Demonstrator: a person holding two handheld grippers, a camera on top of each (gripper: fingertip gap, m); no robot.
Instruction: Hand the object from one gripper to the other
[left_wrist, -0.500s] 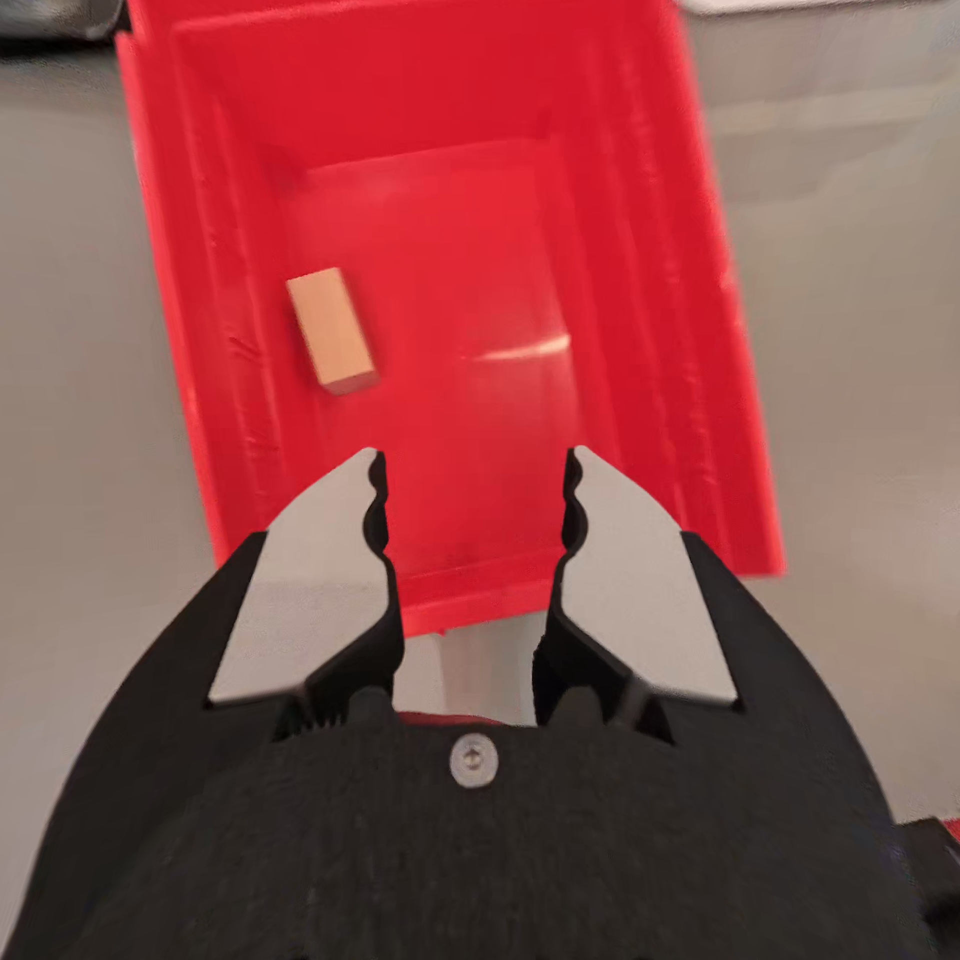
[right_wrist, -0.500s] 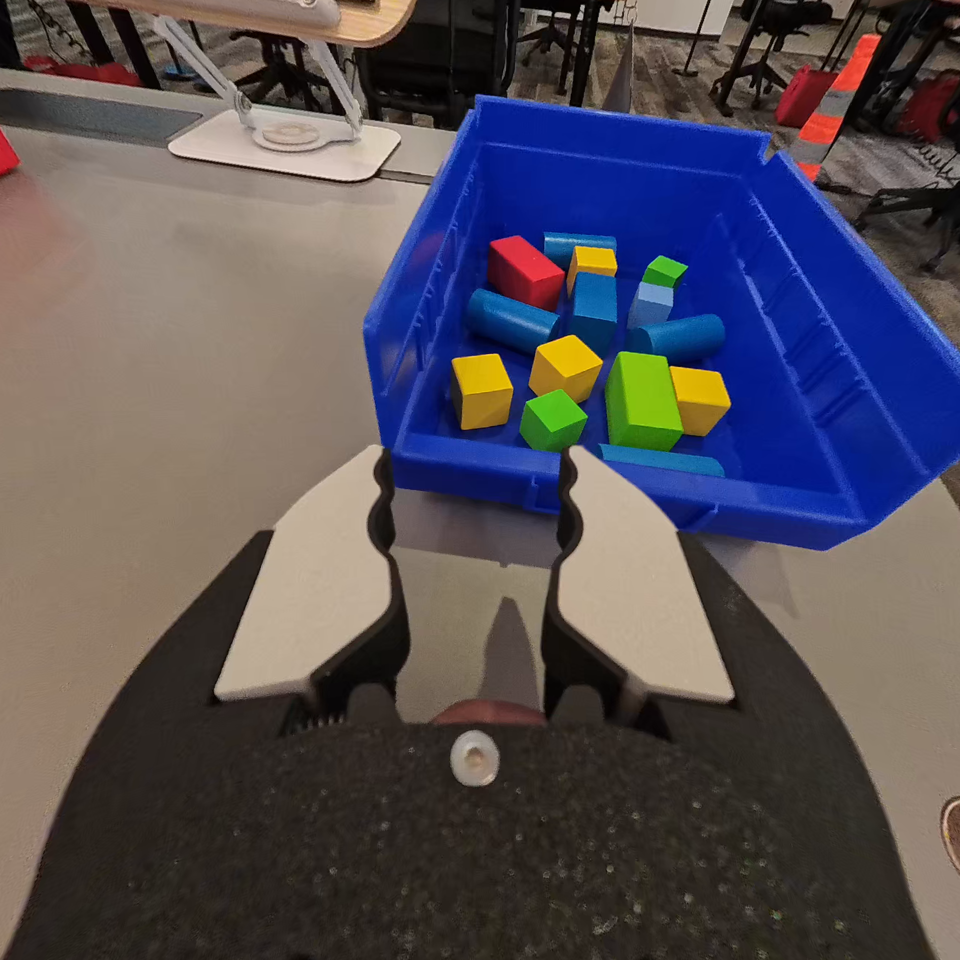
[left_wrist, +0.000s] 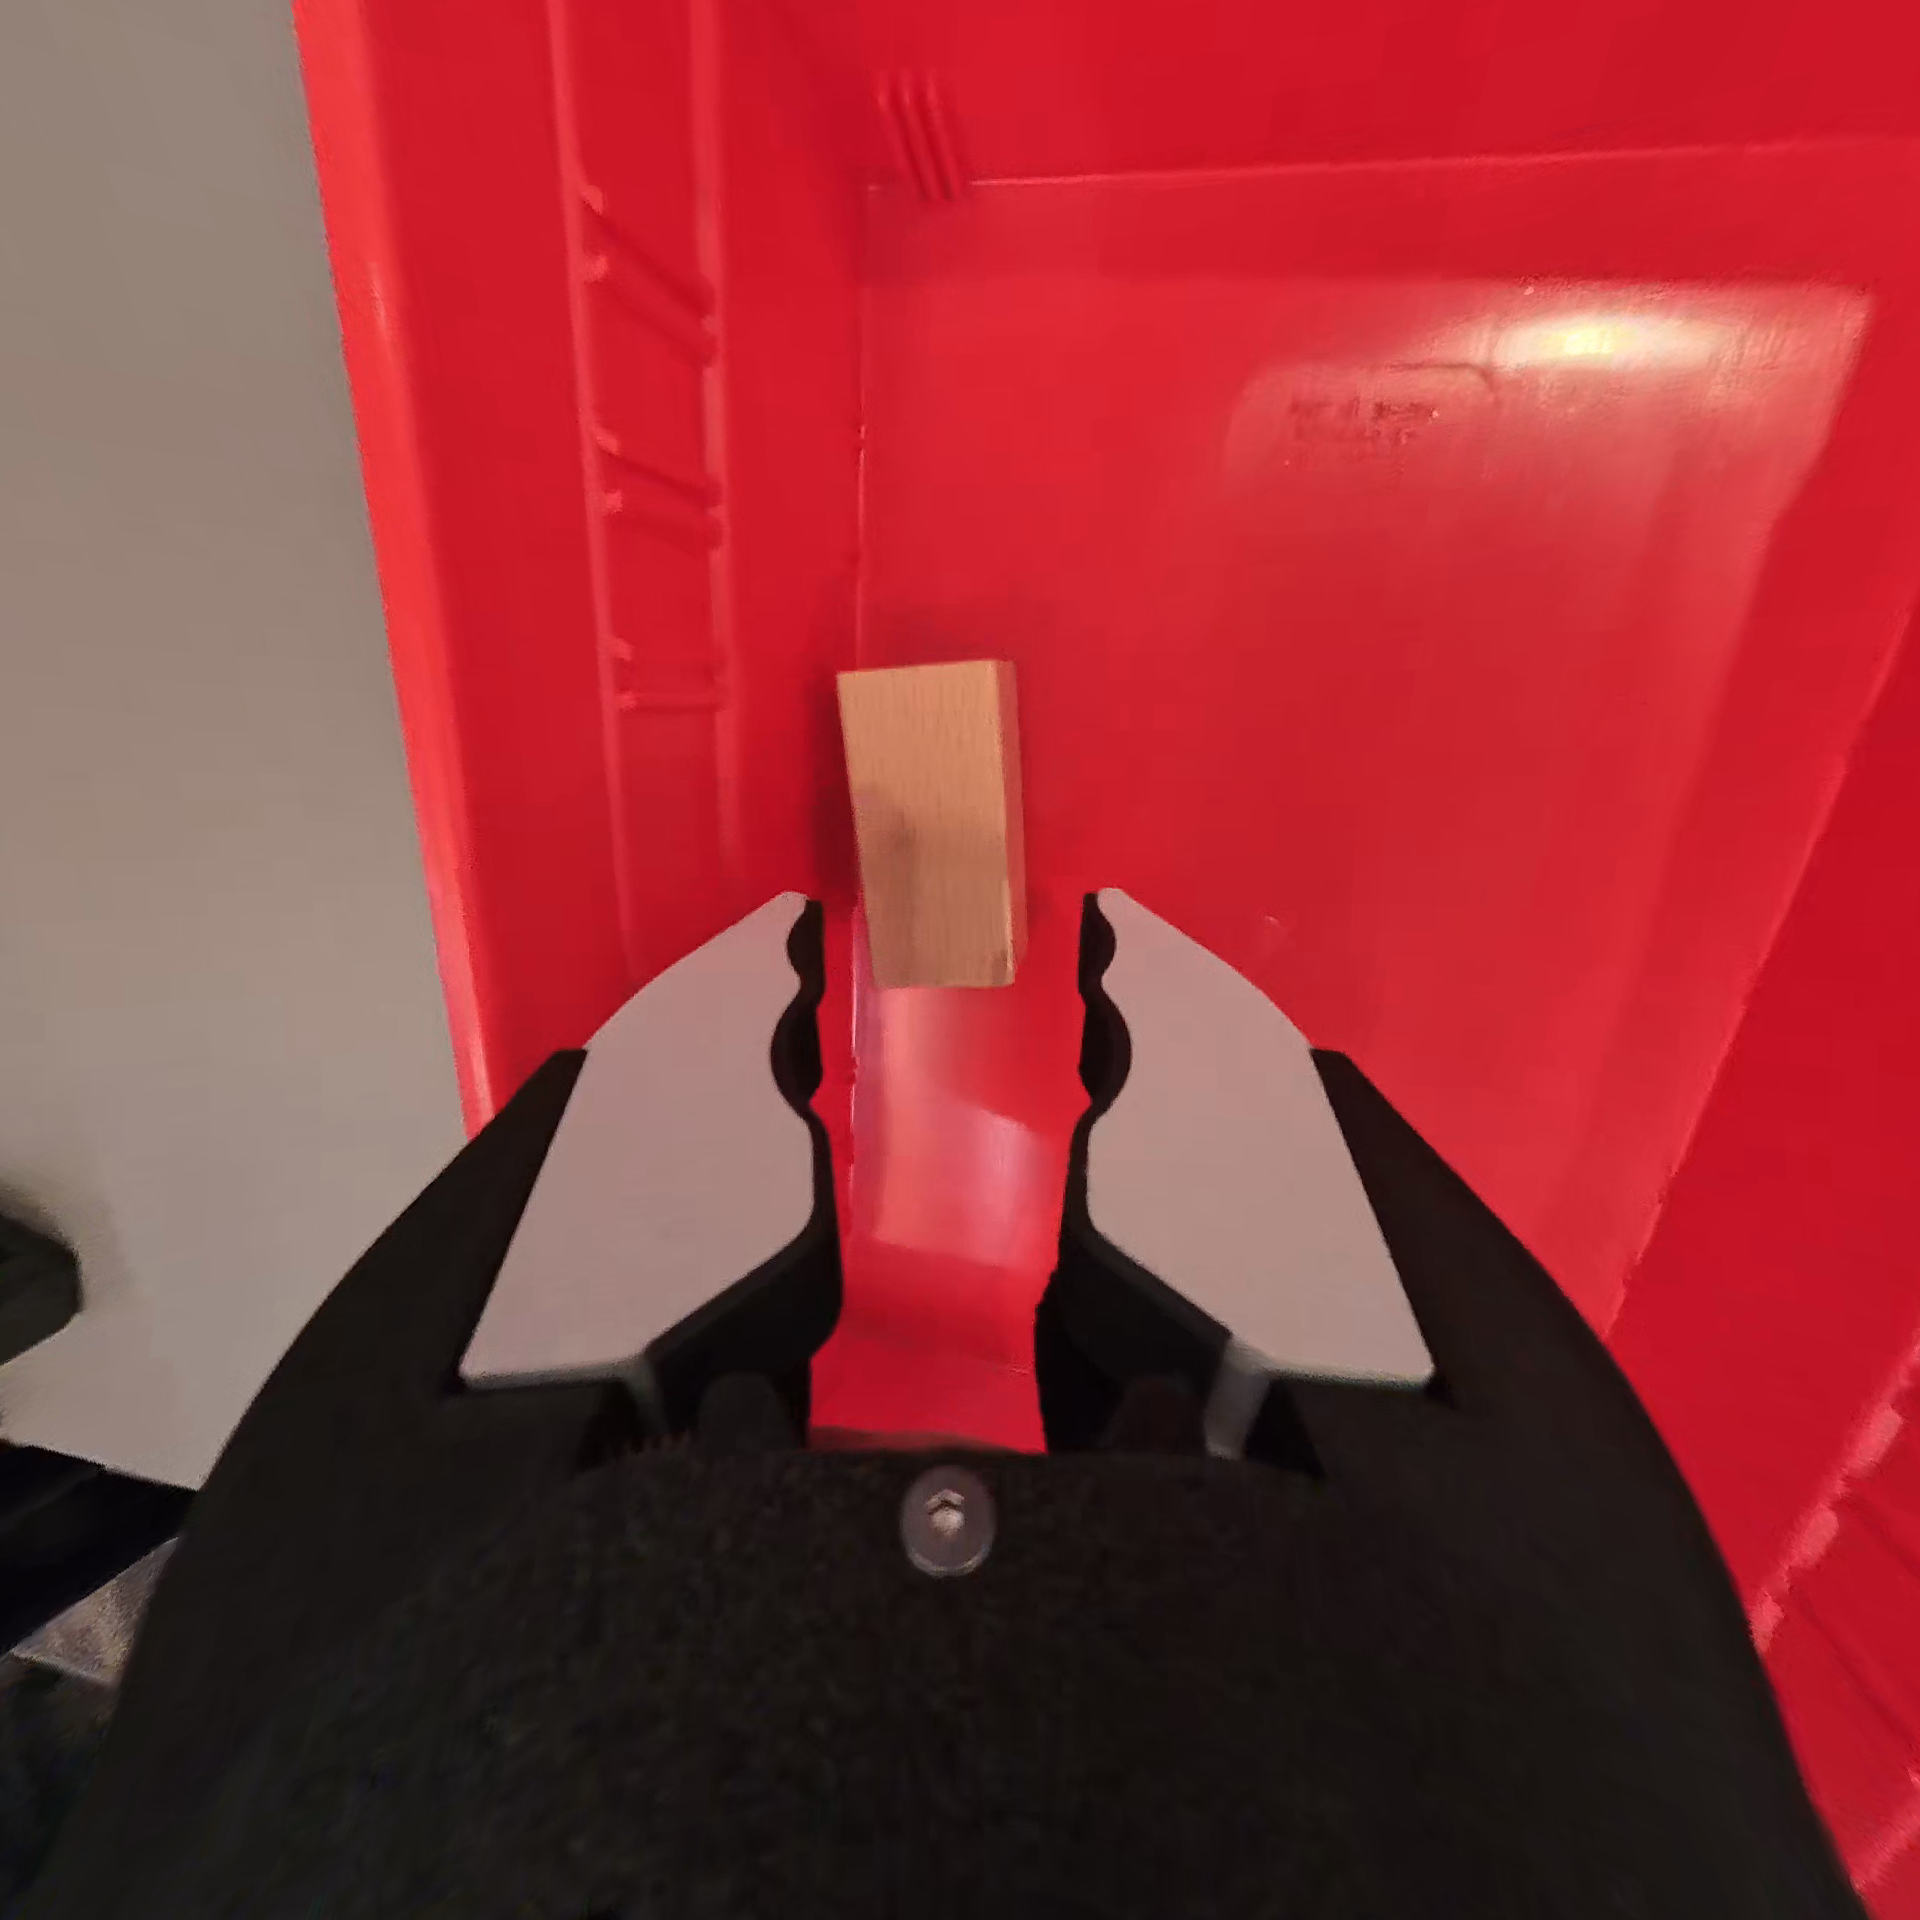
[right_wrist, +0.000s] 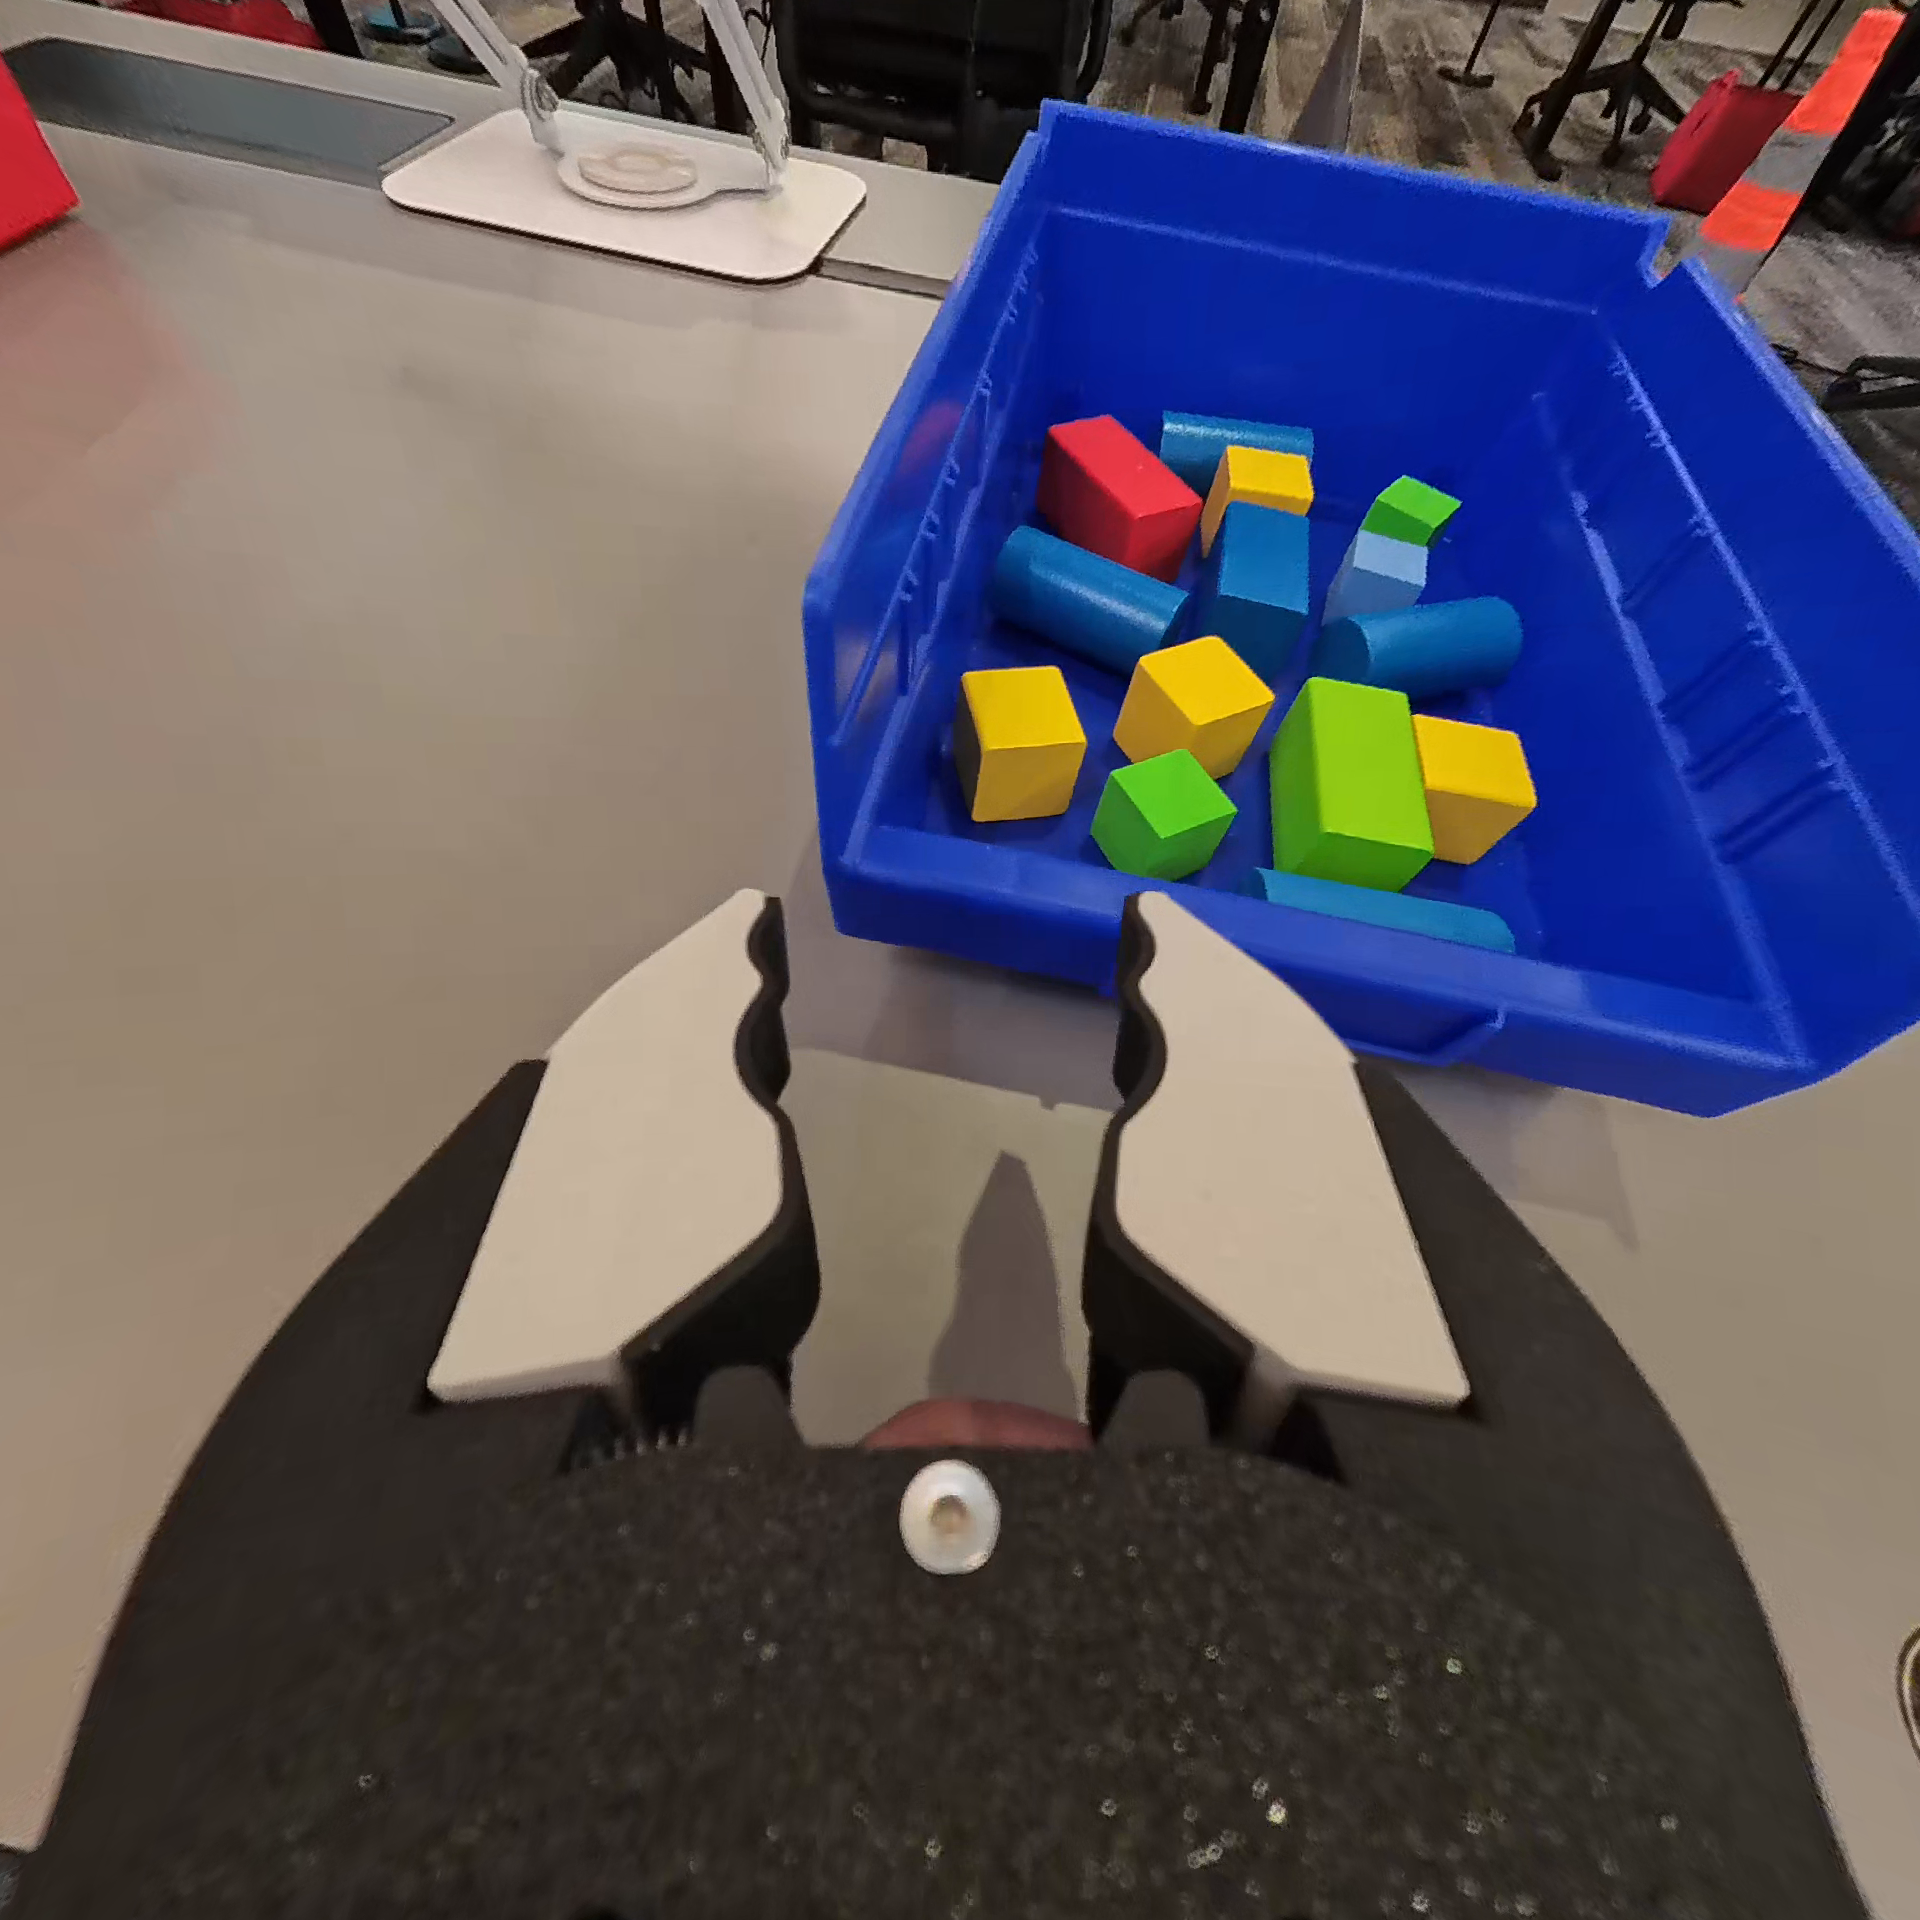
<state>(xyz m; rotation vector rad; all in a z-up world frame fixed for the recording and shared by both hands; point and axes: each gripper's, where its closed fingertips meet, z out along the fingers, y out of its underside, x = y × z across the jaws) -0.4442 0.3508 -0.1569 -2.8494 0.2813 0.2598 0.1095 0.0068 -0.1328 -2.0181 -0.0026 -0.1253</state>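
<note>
In the left wrist view, the left gripper (left_wrist: 945, 914) reaches down into the red bin (left_wrist: 665, 520), its jaws spread wide and holding nothing. The wooden block (left_wrist: 932, 821) lies flat on the bin floor, close against the left inner wall, straight ahead of the fingertips and just past them. Its long axis runs away from the claw, nearly in line with the fingers, so the jaws seem set to close across its narrow width. The left fingertip has little room between block and wall.

In the right wrist view, the right gripper (right_wrist: 951, 925) hangs over the grey table (right_wrist: 416, 644), jaws also wide and empty. Ahead of it sits a blue bin (right_wrist: 1714, 644) of coloured blocks (right_wrist: 1345, 779). No wooden block shows here, so the left claw is clearly the nearer one.
</note>
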